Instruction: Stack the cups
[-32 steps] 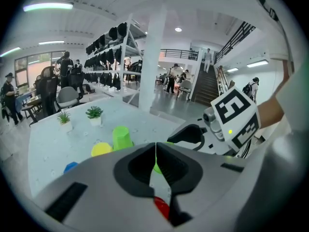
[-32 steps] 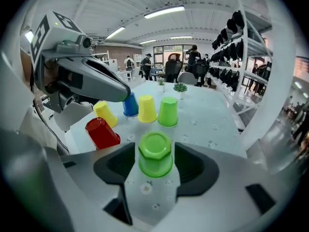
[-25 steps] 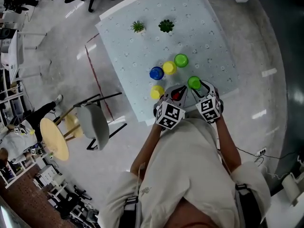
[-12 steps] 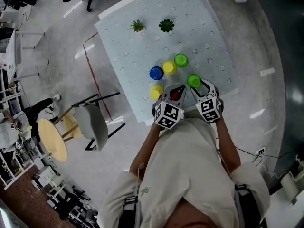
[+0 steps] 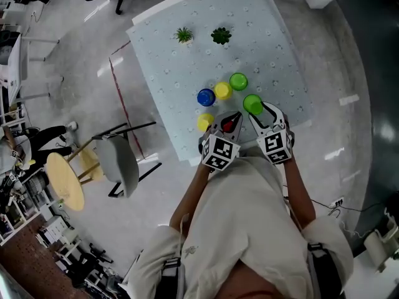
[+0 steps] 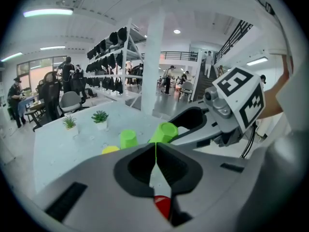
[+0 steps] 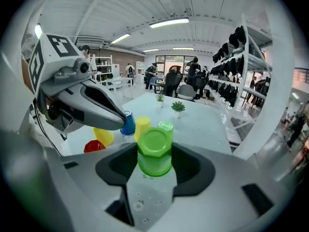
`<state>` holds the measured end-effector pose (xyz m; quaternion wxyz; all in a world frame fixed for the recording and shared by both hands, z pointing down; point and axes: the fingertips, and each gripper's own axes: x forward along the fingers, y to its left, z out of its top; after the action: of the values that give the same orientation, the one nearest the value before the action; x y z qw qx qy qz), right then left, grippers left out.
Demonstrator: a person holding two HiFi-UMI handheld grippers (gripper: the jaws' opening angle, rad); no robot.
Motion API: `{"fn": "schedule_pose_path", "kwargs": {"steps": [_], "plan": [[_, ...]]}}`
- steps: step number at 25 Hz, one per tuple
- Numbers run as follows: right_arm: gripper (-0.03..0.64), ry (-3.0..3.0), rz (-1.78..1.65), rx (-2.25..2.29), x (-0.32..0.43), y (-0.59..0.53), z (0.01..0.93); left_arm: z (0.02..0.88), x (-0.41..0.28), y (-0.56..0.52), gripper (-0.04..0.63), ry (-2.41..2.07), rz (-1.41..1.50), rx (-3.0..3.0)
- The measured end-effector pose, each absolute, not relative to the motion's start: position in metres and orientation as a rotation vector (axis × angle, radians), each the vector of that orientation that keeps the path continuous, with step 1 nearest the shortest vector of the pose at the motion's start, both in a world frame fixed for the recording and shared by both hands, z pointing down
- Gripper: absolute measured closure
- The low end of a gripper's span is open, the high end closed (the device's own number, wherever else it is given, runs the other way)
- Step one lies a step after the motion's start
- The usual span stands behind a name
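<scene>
Though not yet stacked, R gripper [image 7: 154,154]: clamped on green cup [image 7: 154,143].
L gripper [image 6: 155,148]: jaws together, empty.
To do: all stacking, prob.

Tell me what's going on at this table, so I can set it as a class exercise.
A person stands at a pale table with a gripper in each hand. The right gripper has its jaws closed on an upside-down green cup, apparently just off the table. The left gripper, jaws together and empty, hovers by a red cup. A blue cup, two yellow cups and a second green one stand unstacked.
</scene>
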<state>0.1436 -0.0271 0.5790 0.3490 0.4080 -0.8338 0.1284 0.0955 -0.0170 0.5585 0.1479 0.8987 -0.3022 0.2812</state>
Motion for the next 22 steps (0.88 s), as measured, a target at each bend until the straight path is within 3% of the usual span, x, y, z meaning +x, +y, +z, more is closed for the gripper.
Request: {"fn": "schedule_pose_path", "kwargs": {"steps": [22], "plan": [[0.399, -2.254, 0.199, 0.976, 0.110, -0.071, 0.544, 0.561, 0.068, -0.038, 0.577, -1.022, 0.750, 2.499]]}}
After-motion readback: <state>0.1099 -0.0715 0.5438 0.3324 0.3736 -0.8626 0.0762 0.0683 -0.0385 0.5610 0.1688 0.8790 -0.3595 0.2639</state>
